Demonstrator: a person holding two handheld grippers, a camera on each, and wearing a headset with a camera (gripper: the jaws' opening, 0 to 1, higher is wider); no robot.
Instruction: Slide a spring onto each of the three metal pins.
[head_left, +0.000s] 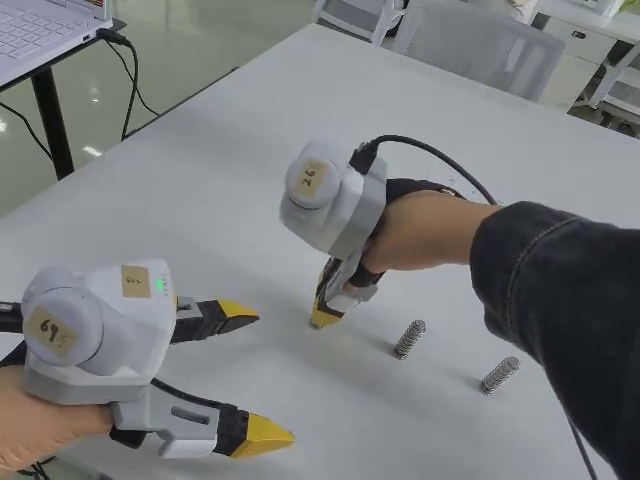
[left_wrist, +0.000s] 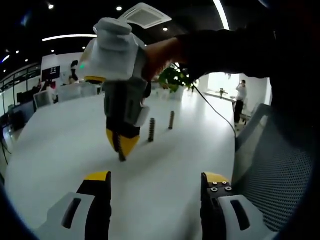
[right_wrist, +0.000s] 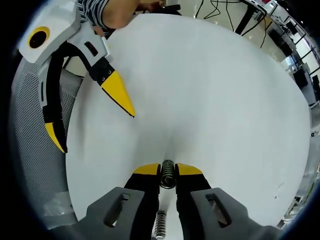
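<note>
Pinching a coiled metal spring (right_wrist: 167, 178) — right gripper (right_wrist: 168, 169).

Right gripper (right_wrist: 167, 170) pinches one coil spring (right_wrist: 167, 176); second spring (head_left: 409, 339) and third spring (head_left: 499, 375) stand upright nearby.

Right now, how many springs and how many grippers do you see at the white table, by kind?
Springs: 3, the held spring in the right gripper, the near spring and the far spring on the table.
Grippers: 2, counting the left gripper.
Total: 5.
</note>
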